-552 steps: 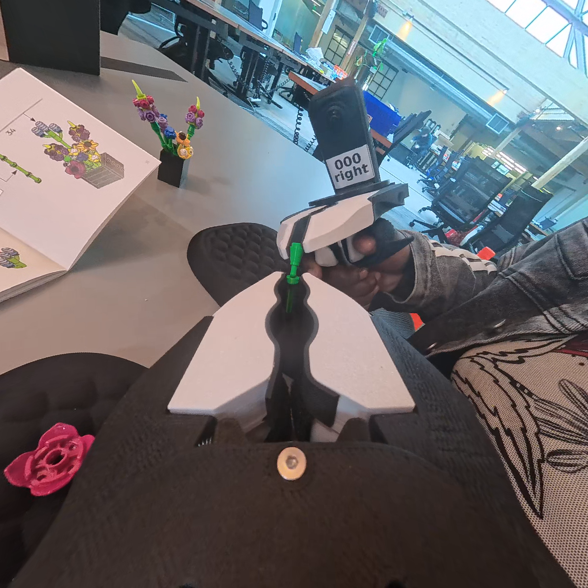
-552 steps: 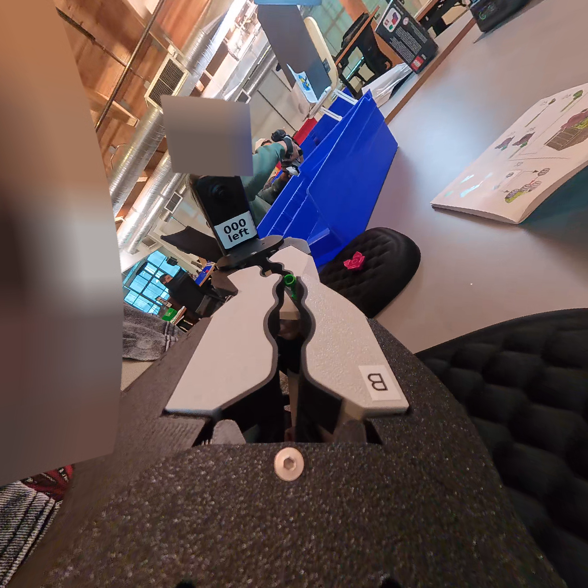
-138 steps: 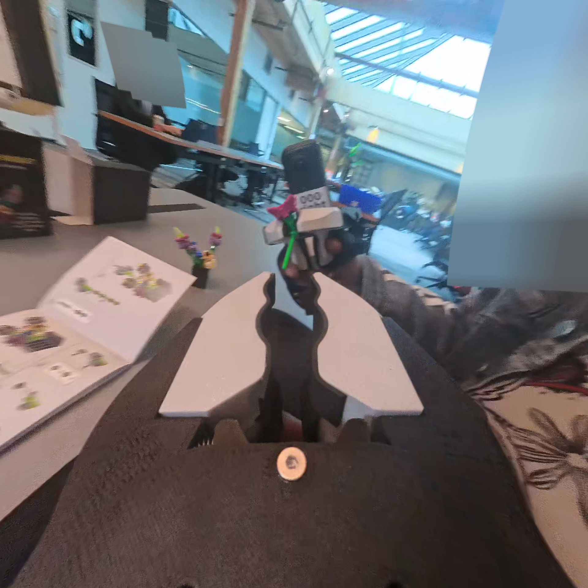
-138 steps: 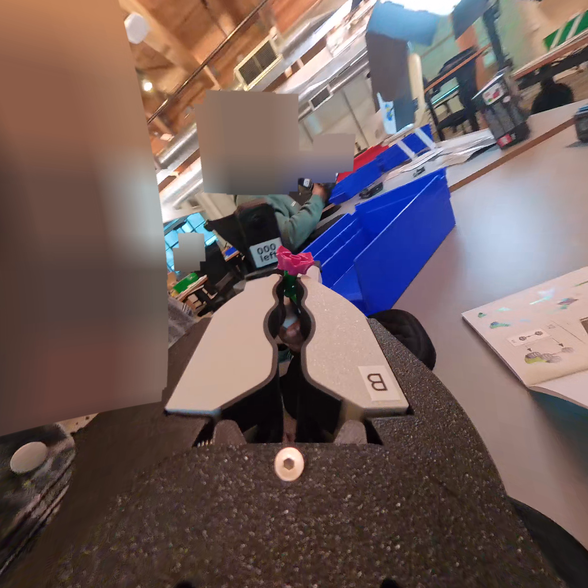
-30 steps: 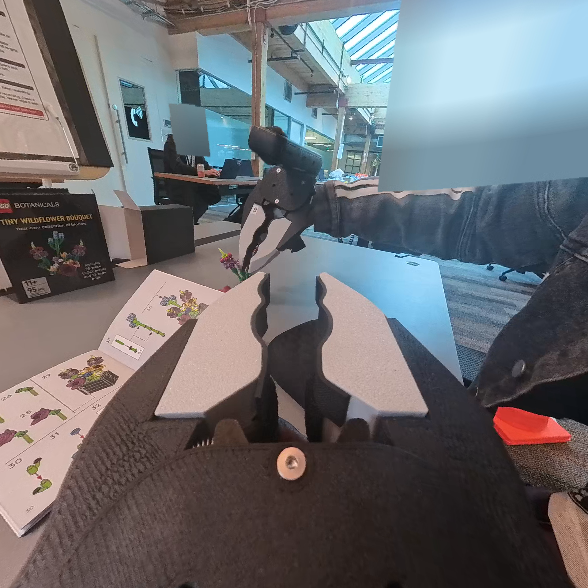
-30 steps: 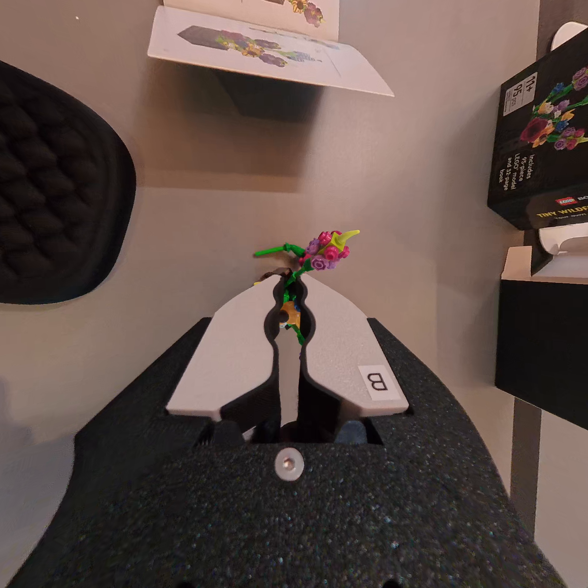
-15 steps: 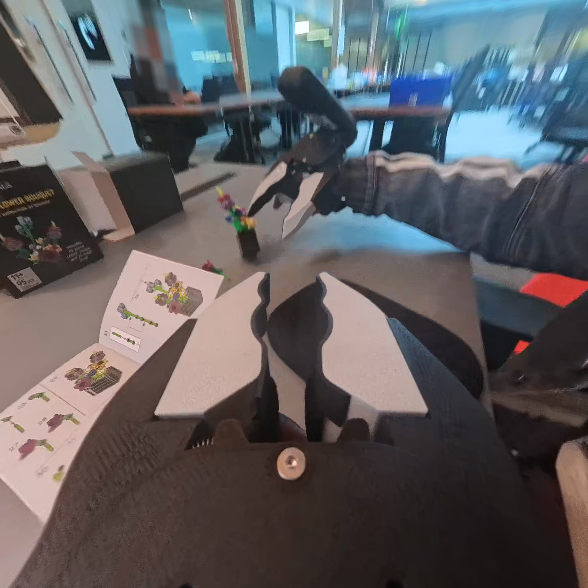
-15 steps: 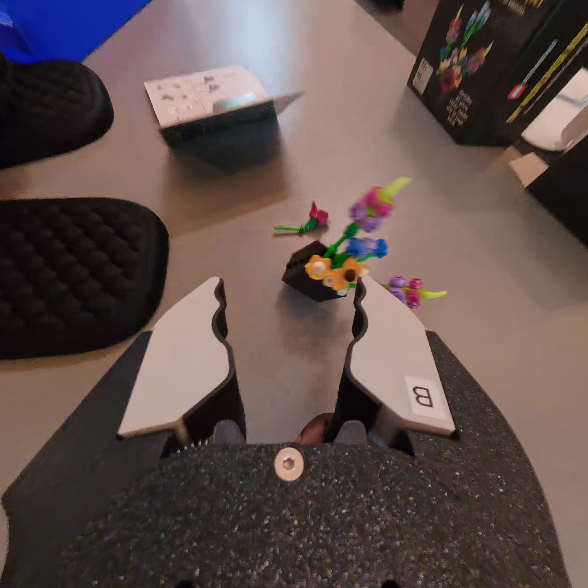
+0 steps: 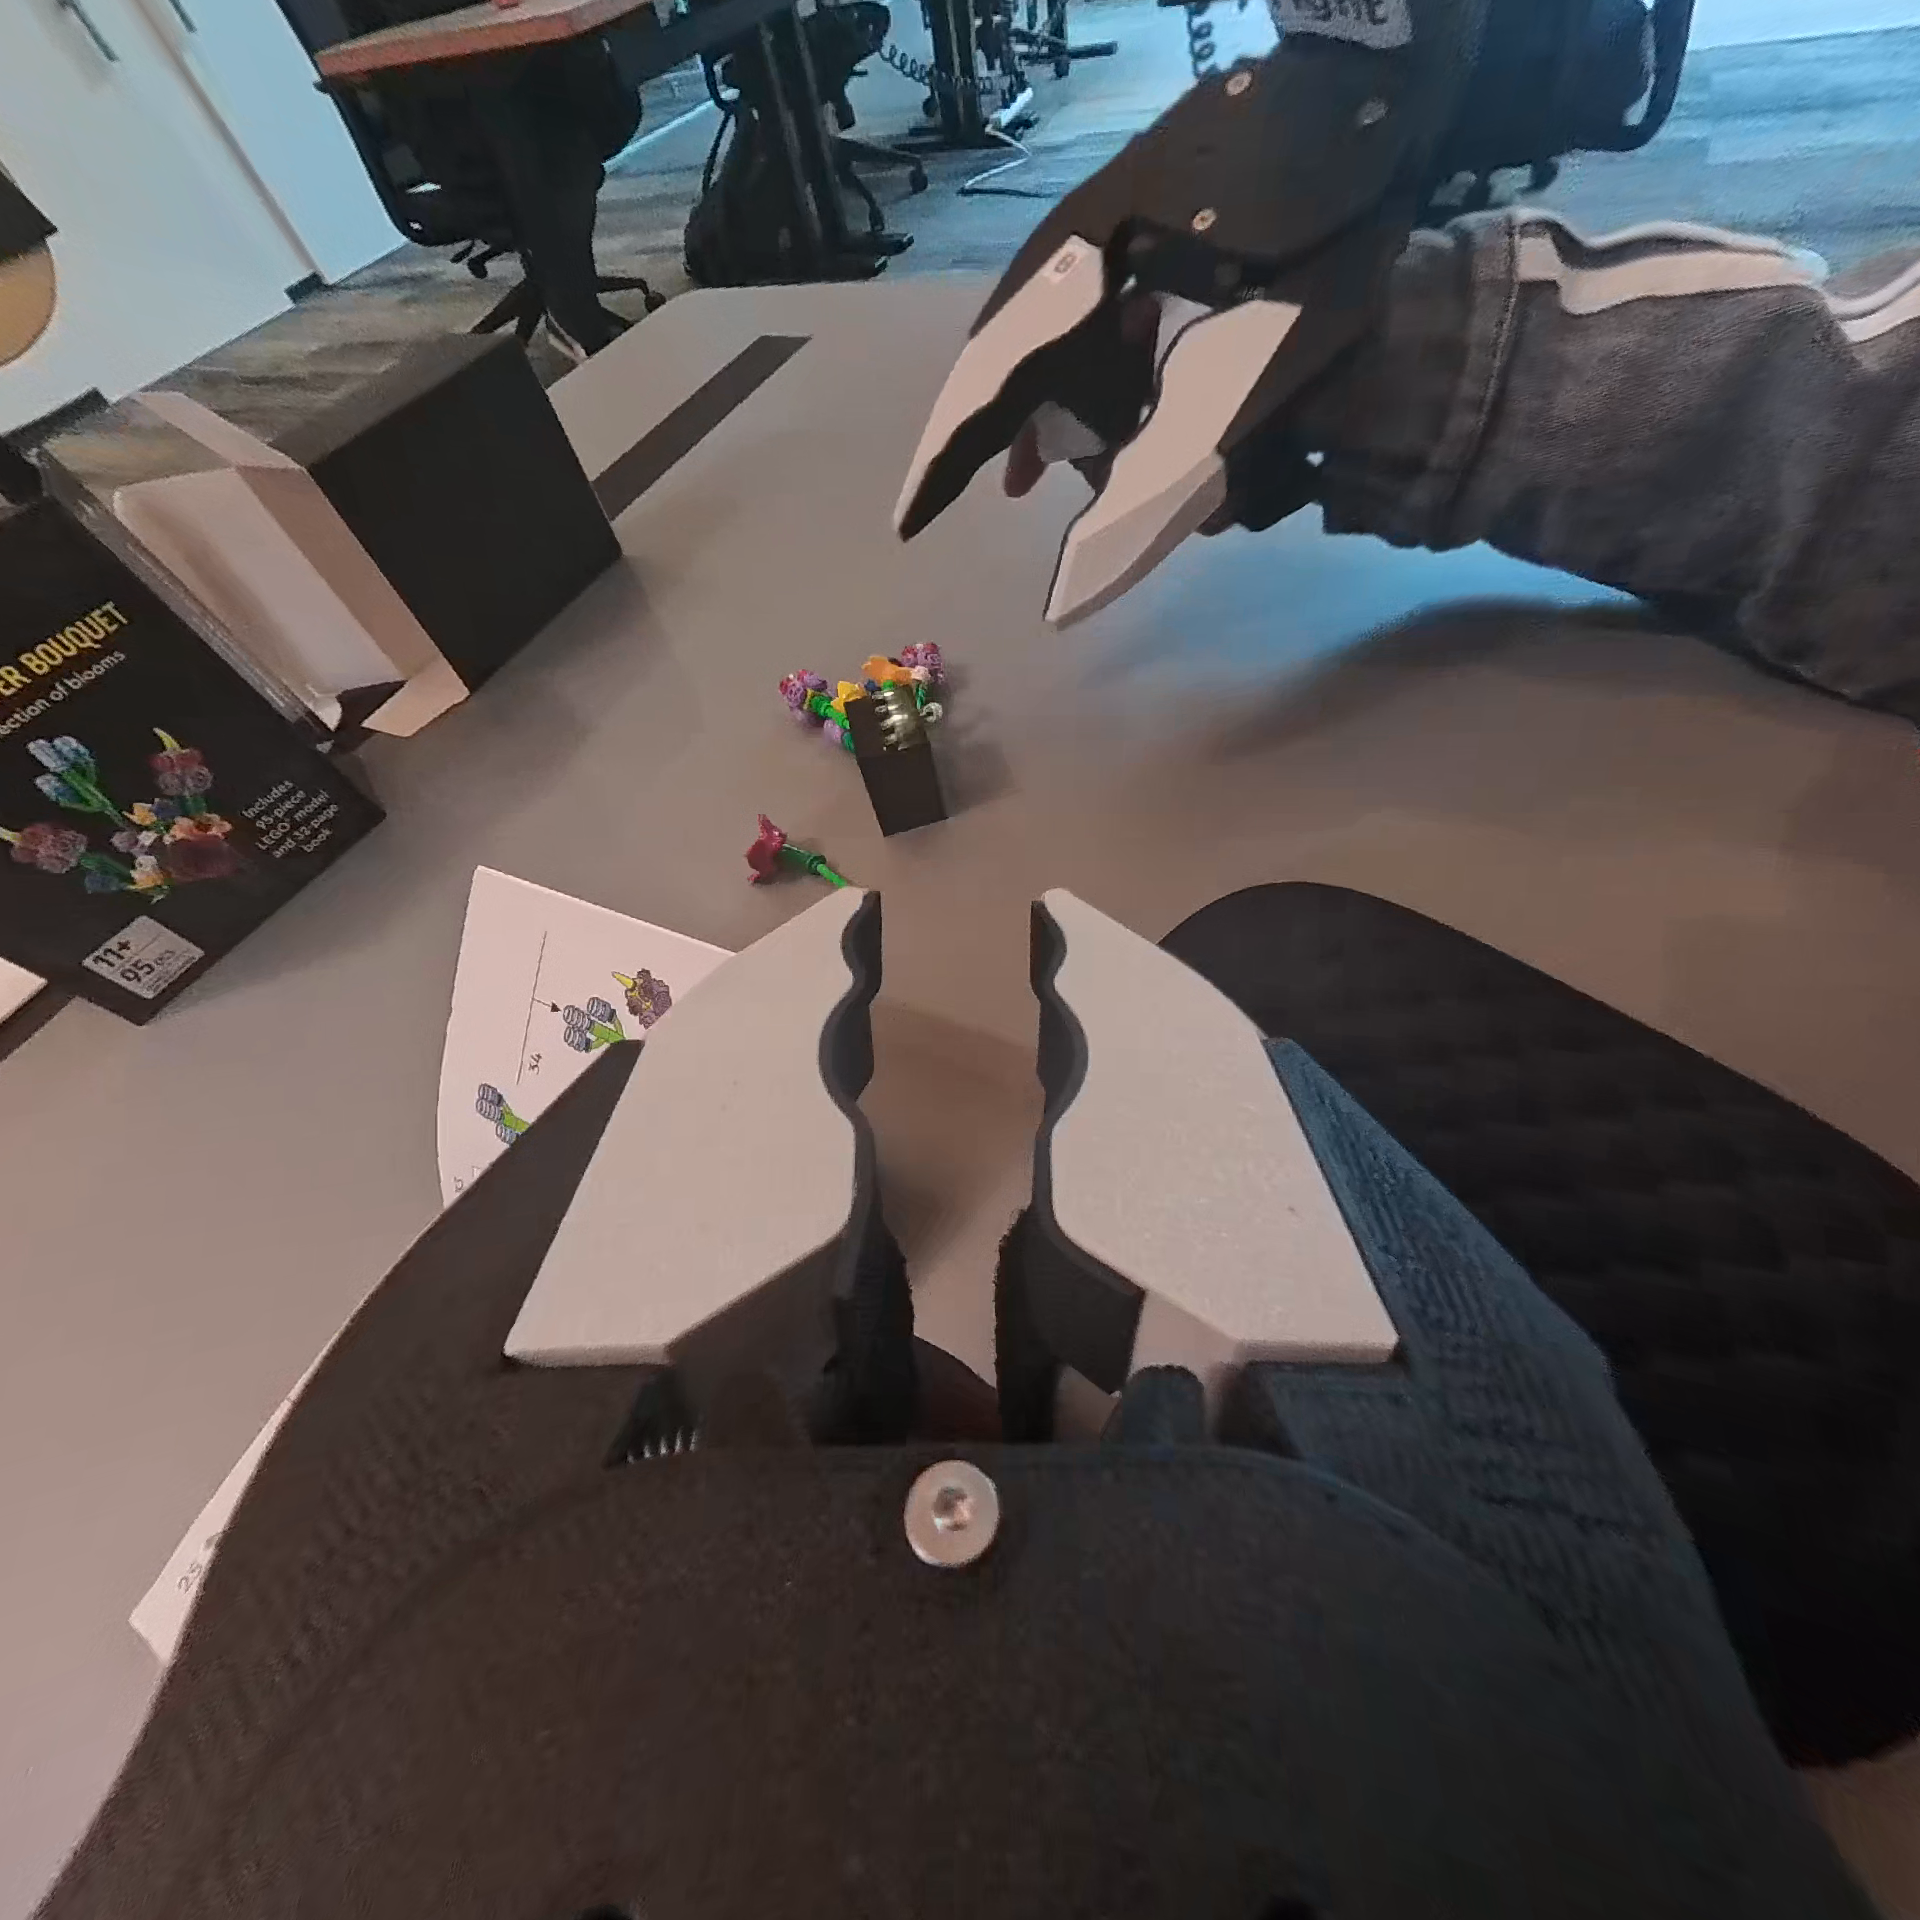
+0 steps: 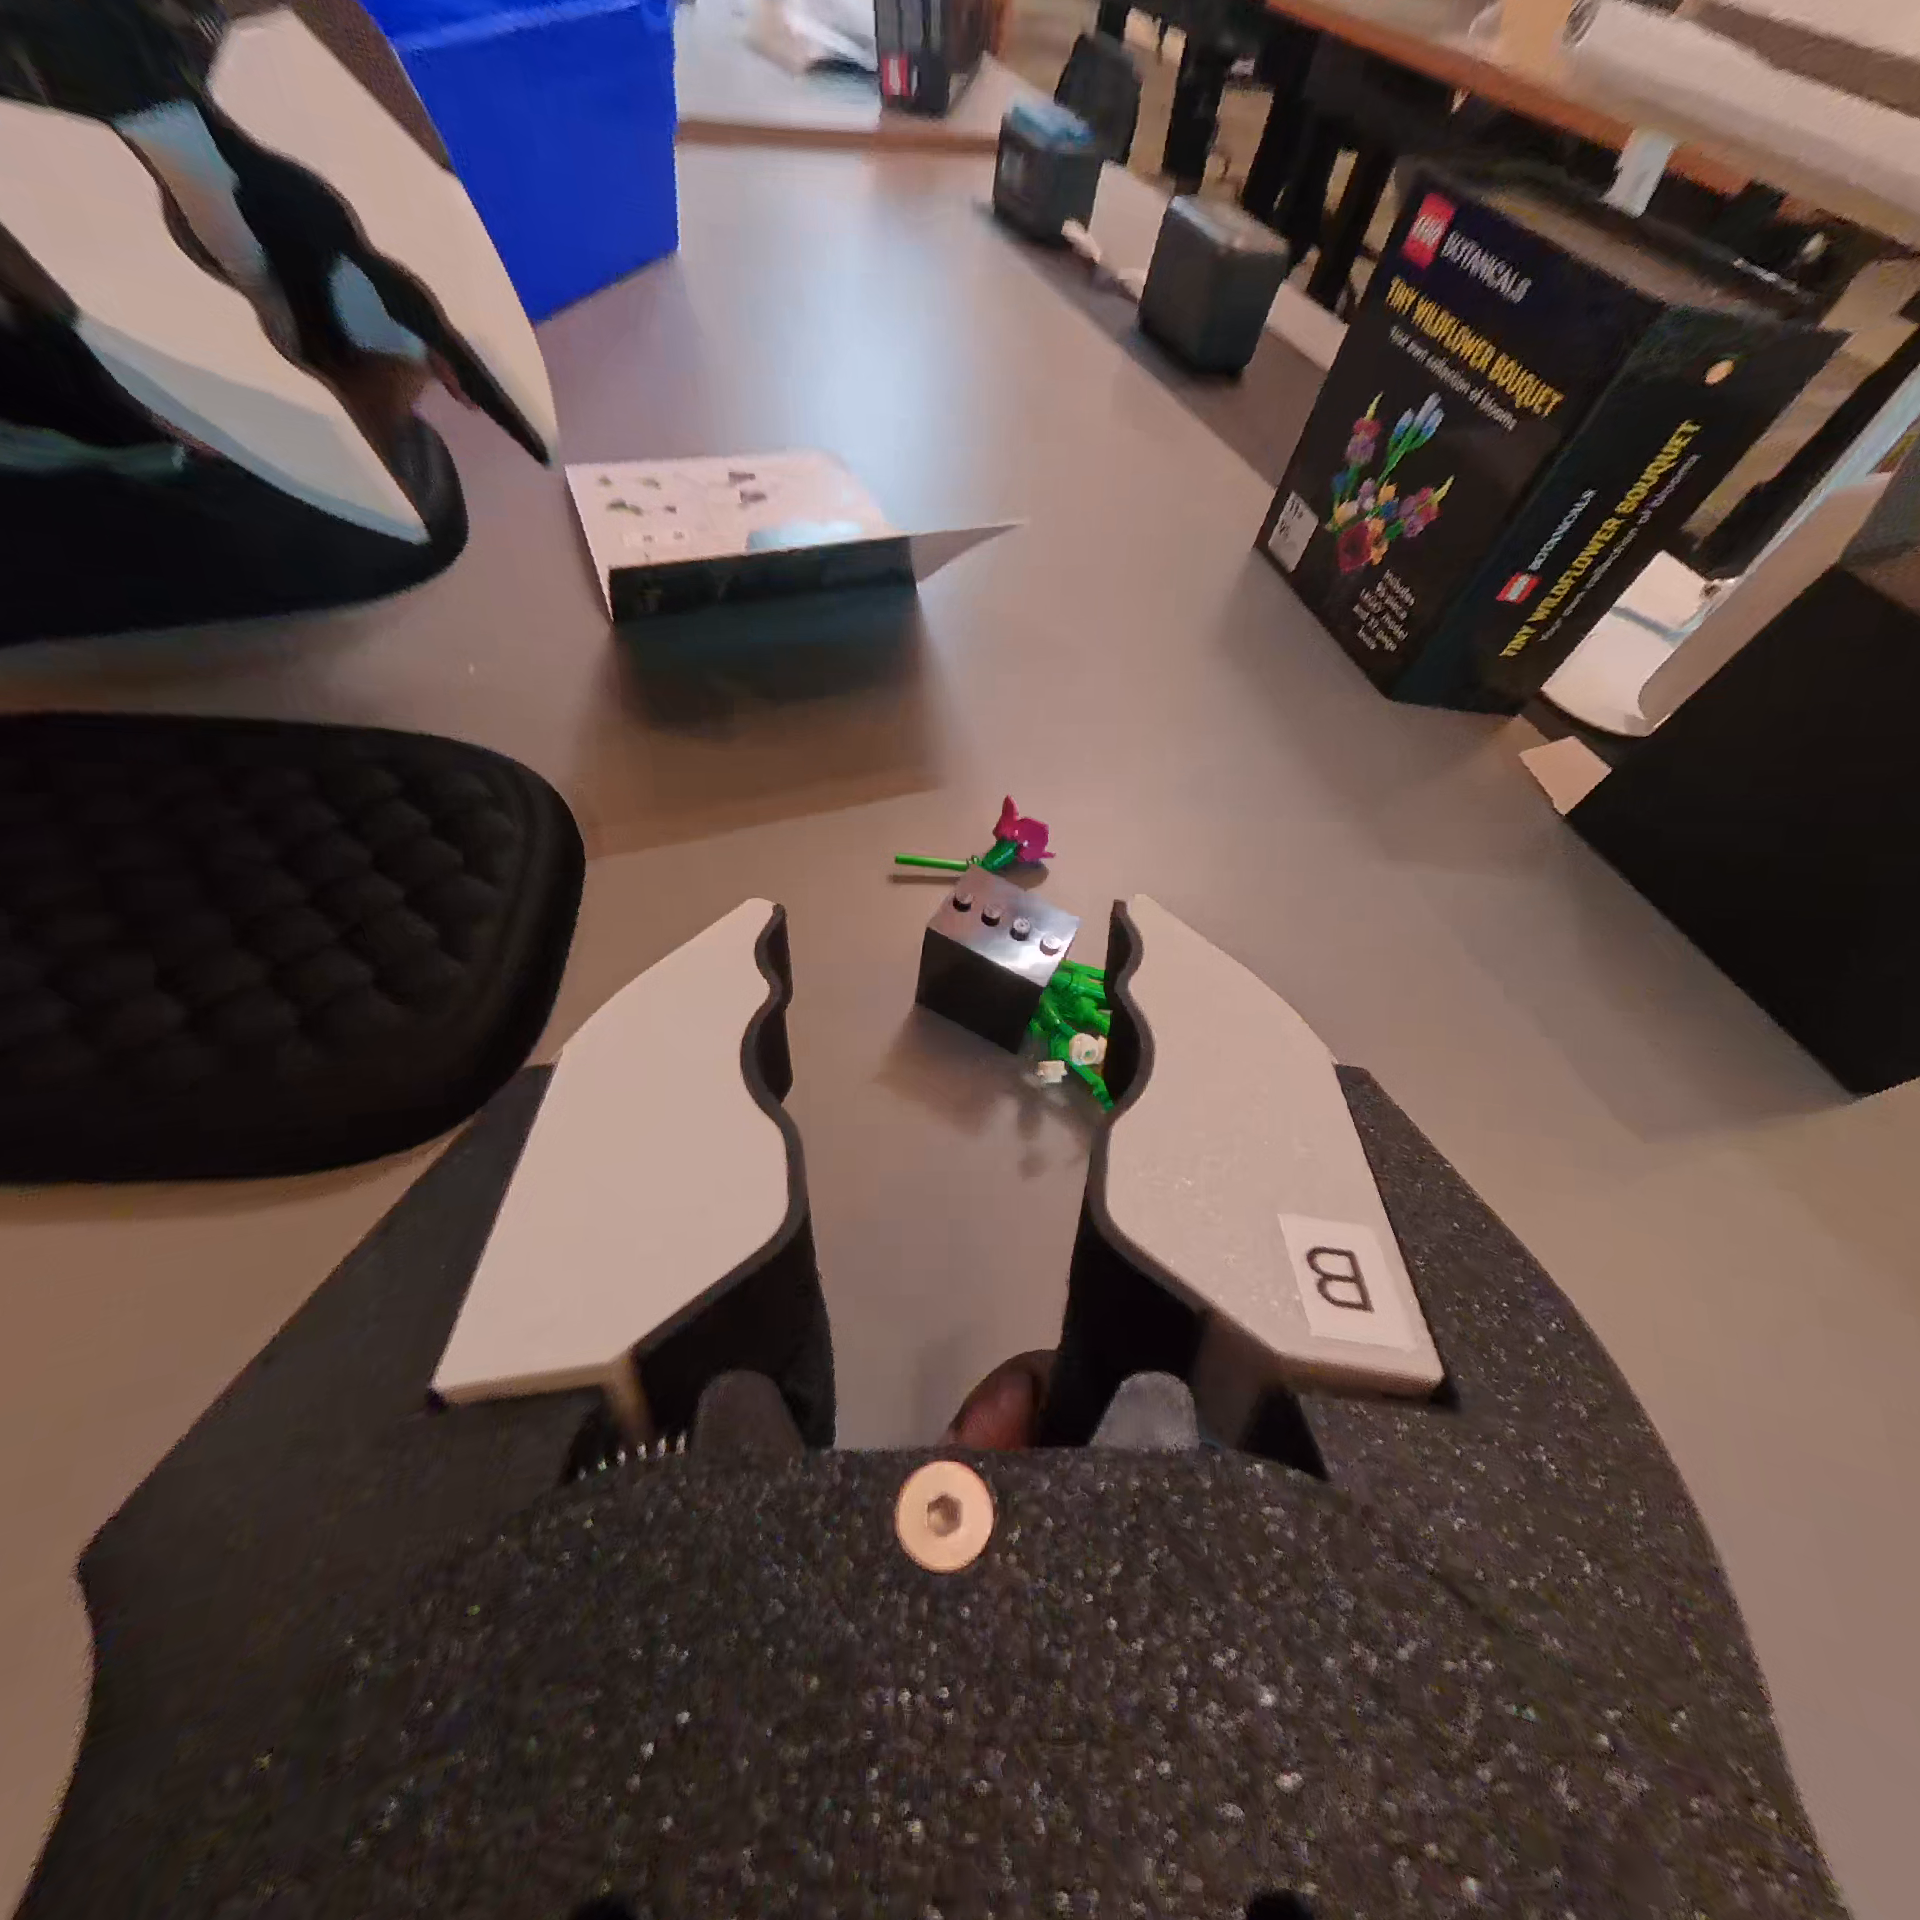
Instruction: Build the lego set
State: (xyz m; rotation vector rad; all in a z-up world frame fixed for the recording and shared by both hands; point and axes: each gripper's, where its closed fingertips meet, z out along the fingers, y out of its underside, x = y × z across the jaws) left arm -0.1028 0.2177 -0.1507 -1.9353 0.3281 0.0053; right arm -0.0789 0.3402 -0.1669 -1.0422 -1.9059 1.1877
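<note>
The lego bouquet in its black pot lies tipped on its side on the grey table, flowers pointing away from my left gripper. In the right wrist view the pot shows its studded face, with green stems beside my right fingertip. A loose dark-red flower on a green stem lies next to it, and also shows in the right wrist view. My left gripper is open and empty, short of the pot. My right gripper is open and empty above the pot; it also shows in the left wrist view.
The open instruction booklet lies left of my left gripper. The set's black box and an open black carton stand at the left. A black padded mat lies at the right. A blue bin stands beyond the table.
My right gripper opened, let go of the bouquet and drew back above it. The bouquet stood for a moment and now lies on its side. My left gripper tilted down toward the table.
</note>
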